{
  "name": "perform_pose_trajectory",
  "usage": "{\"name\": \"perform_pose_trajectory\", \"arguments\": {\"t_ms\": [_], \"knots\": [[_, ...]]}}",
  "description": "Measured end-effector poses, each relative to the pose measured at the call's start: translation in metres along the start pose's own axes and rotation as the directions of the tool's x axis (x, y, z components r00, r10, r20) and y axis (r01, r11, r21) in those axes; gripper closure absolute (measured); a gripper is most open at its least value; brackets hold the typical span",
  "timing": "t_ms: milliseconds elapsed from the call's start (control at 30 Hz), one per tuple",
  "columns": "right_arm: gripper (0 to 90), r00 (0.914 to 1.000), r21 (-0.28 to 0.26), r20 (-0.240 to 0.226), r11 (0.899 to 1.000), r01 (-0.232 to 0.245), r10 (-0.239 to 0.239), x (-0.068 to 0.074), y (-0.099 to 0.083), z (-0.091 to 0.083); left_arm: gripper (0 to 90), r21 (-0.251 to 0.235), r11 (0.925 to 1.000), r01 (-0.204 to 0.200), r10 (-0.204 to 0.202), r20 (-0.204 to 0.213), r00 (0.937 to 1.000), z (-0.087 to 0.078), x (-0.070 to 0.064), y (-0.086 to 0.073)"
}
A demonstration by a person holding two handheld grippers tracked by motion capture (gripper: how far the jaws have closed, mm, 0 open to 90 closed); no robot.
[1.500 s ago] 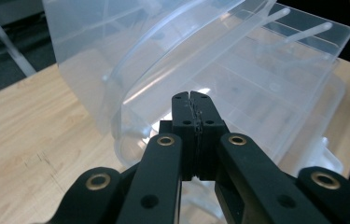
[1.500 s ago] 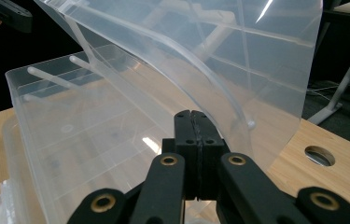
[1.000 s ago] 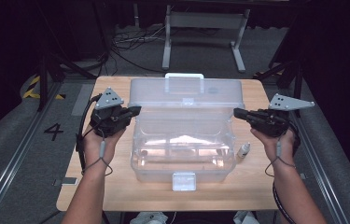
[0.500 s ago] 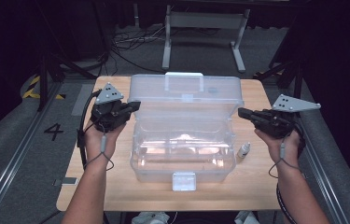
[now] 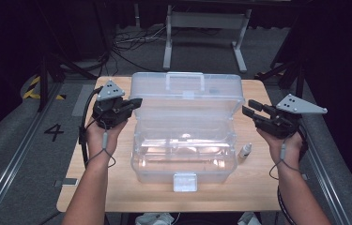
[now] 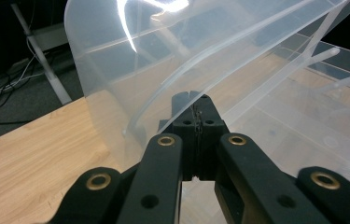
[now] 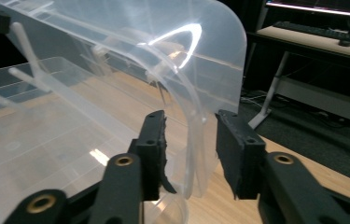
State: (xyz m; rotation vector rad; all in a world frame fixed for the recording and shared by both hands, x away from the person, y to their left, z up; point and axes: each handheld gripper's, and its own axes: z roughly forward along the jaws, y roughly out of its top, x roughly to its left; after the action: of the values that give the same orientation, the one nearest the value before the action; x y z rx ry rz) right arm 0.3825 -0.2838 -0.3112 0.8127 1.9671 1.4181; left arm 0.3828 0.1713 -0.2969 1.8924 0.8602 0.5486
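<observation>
A clear plastic box (image 5: 138,164) stands on the wooden table (image 5: 112,190) with its hinged lid (image 5: 187,110) raised at the back. My left gripper (image 5: 136,102) is at the lid's left edge. In the left gripper view the jaws of that gripper (image 6: 192,100) are pressed together on the lid's thin rim (image 6: 130,126). My right gripper (image 5: 248,108) hovers just off the lid's right edge. In the right gripper view it (image 7: 191,128) stands open, and the lid's curved edge (image 7: 196,116) passes between the two pads without touching them.
A small white bottle (image 5: 245,151) lies on the table right of the box. The box's white latch (image 5: 185,182) faces the front edge. Behind the table are metal stand legs (image 5: 202,28) and cables on the floor.
My right gripper has drawn back to the right, off the lid's edge. The left gripper has stayed on the lid's left edge, shifting only slightly.
</observation>
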Motion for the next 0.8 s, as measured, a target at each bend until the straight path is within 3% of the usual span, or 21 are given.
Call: {"name": "perform_pose_trajectory", "arguments": {"t_ms": [367, 600, 800], "knots": [[55.6, 0.9974, -0.028, 0.067, 0.999, -0.023, 0.025, 0.001, 0.007, 0.025, 89.5, -0.001, 1.0000, 0.002, -0.002, 0.003, 1.0000, -0.001, 0.002, 0.000], [59.1, 0.9939, -0.021, 0.110, 1.000, -0.002, 0.004, 0.006, 0.011, 0.038, 88.6, 0.005, 1.0000, 0.004, -0.004, 0.007, 1.0000, -0.004, 0.002, -0.002], [64.1, 0.9932, -0.041, 0.111, 0.999, -0.030, 0.034, 0.000, 0.010, 0.042, 79.7, 0.028, 0.9996, -0.012, 0.012, 0.004, 0.9999, -0.010, 0.001, -0.008]]}}
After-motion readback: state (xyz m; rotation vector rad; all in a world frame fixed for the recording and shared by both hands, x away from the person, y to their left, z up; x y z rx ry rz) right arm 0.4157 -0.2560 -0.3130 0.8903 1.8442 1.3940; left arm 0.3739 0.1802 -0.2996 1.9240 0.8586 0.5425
